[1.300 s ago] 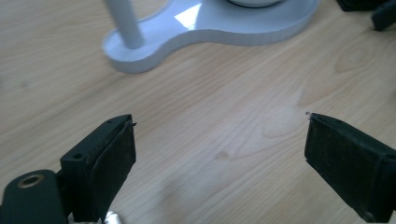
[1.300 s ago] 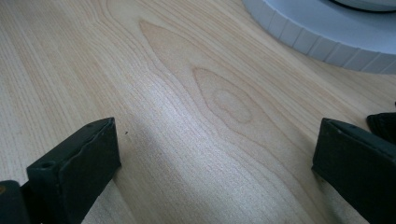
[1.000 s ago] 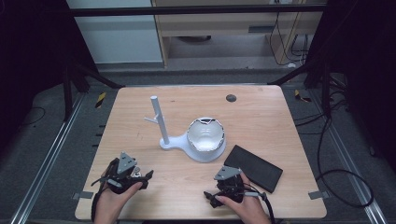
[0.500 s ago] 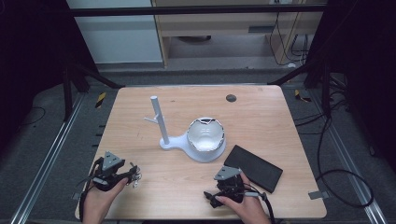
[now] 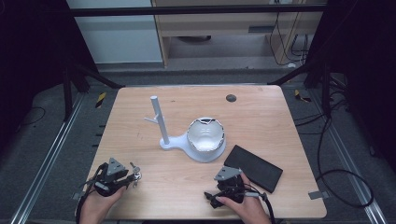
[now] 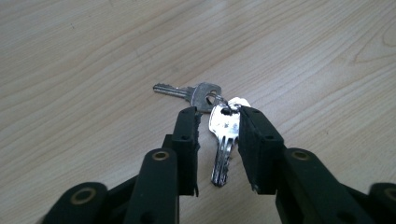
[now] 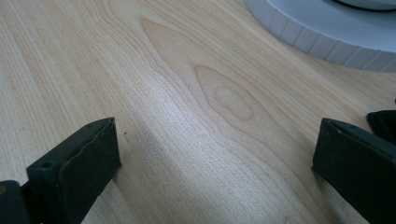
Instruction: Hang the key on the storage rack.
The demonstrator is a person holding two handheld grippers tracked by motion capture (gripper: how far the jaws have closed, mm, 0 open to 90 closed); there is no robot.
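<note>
A bunch of silver keys [image 6: 223,135] on a ring lies on the wooden table [image 5: 261,116] near its front left. My left gripper [image 6: 218,114] is low over the keys [image 5: 136,174]. One key lies lengthwise between its black jaws, which have just been closing. A gap still shows between the left jaw and the key. A second key [image 6: 187,92] points away to the left. In the high view the left gripper [image 5: 131,177] is held in a hand at the table's front left. My right gripper [image 5: 215,191] rests at the front right, and in its own view the right gripper [image 7: 217,126] stands wide open over bare wood.
A white stand [image 5: 173,142] with an upright post [image 5: 158,119] and a white bowl [image 5: 205,135] sits mid-table. Its base [image 7: 327,32] lies ahead of the right gripper. A black flat case [image 5: 254,168] lies just right of that gripper. A small dark disc [image 5: 230,98] lies far back.
The left hand has shifted left and down onto the keys, and its jaws have narrowed around one key. The right hand has stayed put.
</note>
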